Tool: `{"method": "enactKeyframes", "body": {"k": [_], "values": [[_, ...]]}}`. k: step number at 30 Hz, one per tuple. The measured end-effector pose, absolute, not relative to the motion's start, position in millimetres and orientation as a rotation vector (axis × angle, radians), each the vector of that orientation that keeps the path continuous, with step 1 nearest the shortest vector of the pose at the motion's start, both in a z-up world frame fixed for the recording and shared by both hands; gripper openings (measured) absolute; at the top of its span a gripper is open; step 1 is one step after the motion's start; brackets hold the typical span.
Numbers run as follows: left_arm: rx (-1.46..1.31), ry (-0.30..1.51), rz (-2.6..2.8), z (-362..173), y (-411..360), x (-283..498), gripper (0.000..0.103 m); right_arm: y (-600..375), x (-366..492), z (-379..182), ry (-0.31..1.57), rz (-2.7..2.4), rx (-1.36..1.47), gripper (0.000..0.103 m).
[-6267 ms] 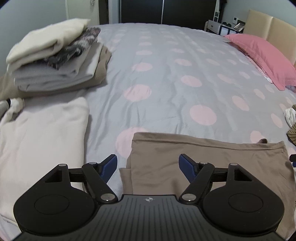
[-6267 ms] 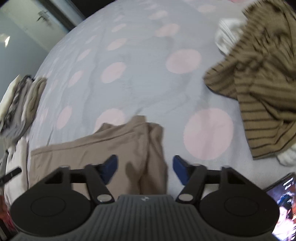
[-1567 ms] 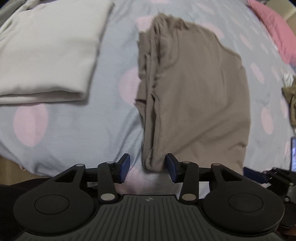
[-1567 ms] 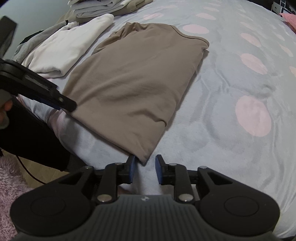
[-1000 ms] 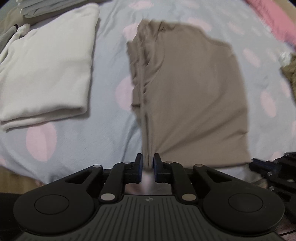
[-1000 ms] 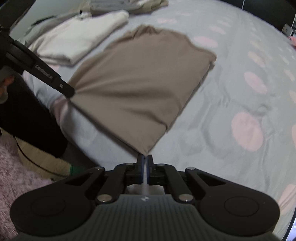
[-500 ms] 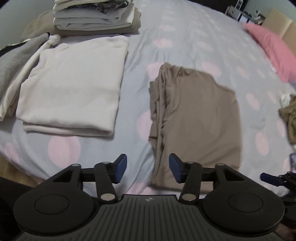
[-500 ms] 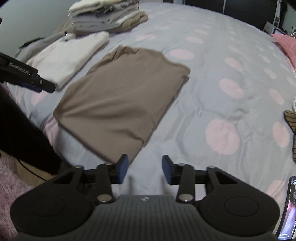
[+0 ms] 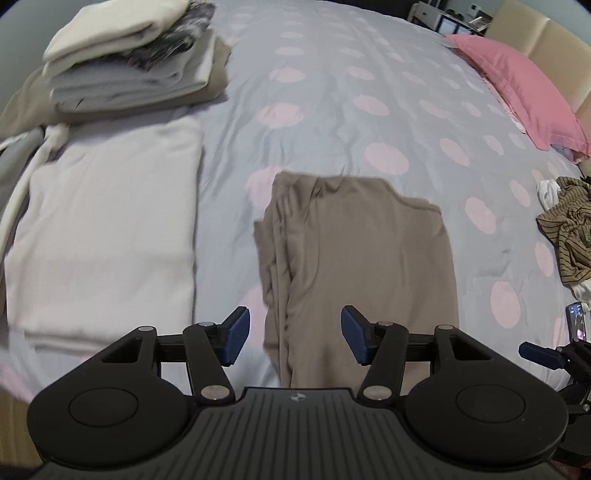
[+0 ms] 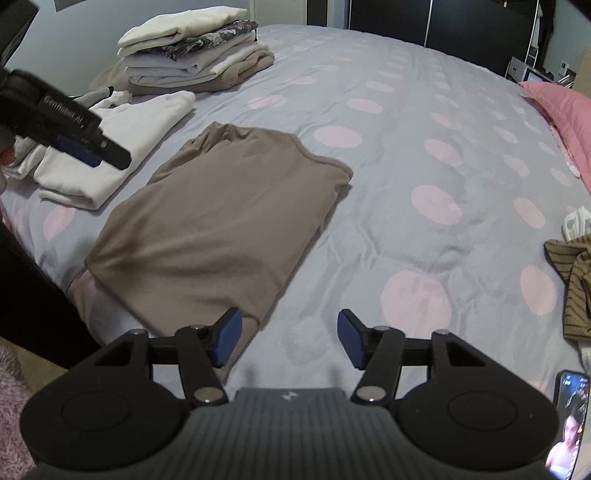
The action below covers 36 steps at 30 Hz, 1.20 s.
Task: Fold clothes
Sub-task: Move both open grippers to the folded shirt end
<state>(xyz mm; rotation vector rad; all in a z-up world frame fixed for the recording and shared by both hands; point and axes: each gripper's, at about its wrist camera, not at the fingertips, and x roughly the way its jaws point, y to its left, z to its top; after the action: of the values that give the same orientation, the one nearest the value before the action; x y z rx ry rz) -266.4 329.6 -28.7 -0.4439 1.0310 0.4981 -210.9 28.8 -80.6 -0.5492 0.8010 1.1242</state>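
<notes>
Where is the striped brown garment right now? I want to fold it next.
The striped brown garment lies crumpled at the right edge of both views, on the dotted bedspread, beside a white item and right of the folded tan shirt.

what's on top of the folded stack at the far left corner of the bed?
A folded cream garment tops the stack, with a dark patterned piece under it, then grey and tan layers. What lies inside the folds is covered.

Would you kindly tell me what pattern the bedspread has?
The bedspread is pale lavender-grey with pink polka dots; the right wrist view shows it best.
</notes>
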Motion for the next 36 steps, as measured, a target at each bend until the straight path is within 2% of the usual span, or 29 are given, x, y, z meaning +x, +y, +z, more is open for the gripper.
{"method": "enactKeyframes", "body": {"k": [9,12,20,36], "values": [[-0.397,1.031,0.464,-29.2,356.5,-239.0,0.056,50.9,-178.0,-70.1,0.828,1.078,-0.453,0.062],[-0.358,1.005,0.441,-29.7,363.2,-233.7,0.056,59.6,-162.7,-70.2,0.85,1.068,-0.412,0.073],[-0.386,0.945,0.412,-51.8,384.8,-226.7,0.06,96.6,-124.9,-73.8,0.892,1.053,-0.296,0.073],[-0.534,0.966,0.482,-116.5,403.6,-219.0,0.065,133.9,-96.7,-134.3,1.025,1.065,-0.167,0.073]]}}
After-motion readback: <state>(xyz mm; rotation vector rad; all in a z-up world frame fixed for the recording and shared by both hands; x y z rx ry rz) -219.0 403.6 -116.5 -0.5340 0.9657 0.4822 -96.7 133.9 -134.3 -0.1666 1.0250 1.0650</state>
